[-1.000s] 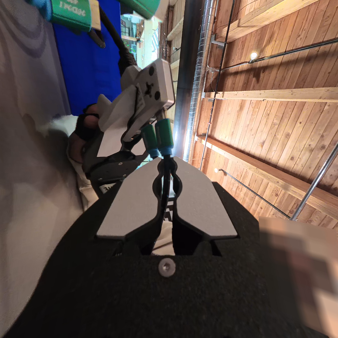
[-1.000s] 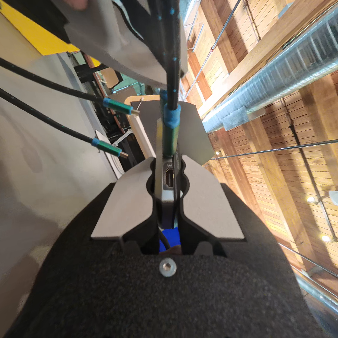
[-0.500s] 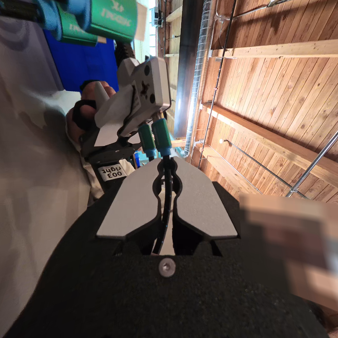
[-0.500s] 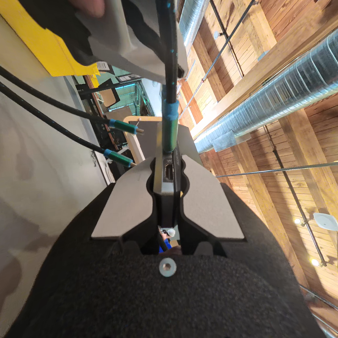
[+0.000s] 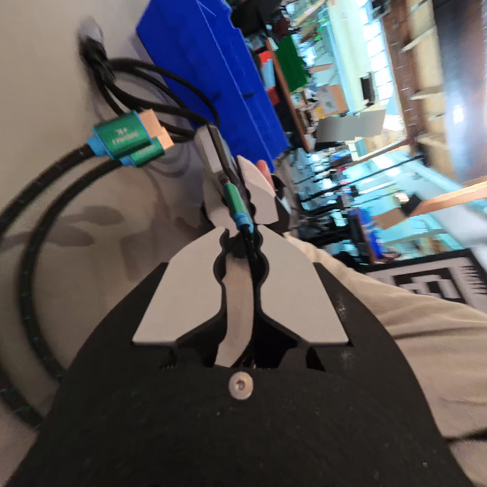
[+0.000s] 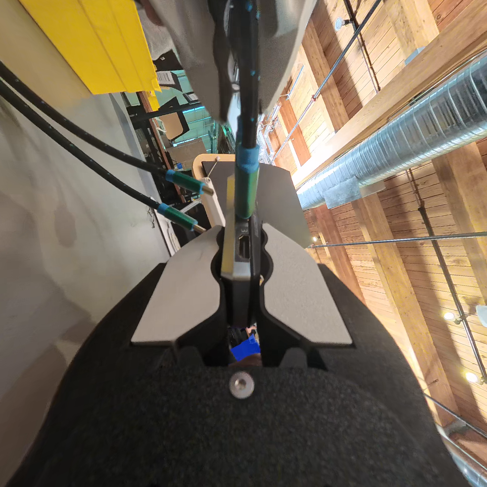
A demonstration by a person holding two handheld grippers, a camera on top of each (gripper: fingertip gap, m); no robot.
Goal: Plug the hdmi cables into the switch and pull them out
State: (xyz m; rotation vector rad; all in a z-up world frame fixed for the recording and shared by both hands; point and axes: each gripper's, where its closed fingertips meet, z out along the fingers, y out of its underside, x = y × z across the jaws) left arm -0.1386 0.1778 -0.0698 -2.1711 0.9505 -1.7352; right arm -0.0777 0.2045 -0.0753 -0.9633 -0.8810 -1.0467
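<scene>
My right gripper is shut on the grey HDMI switch, held edge-on with one empty port facing the camera. A green HDMI plug with a blue collar sits in the port beyond it. Its black braided cable runs up between the fingers of my left gripper. In the left wrist view my left gripper stands slightly open. The cable lies against its right finger, just behind the plug. The switch is beyond, between the right gripper's fingers.
Two loose green plugs lie on the grey table, their black cables looping left; they also show in the right wrist view. A blue bin and a yellow bin stand behind. A person's beige sleeve is at right. Spacing between my two grippers at the tips: around 7 cm.
The left wrist view has swung from the wooden ceiling down to the table and bins. My left gripper's jaws have widened around the cable. The right gripper still holds the switch.
</scene>
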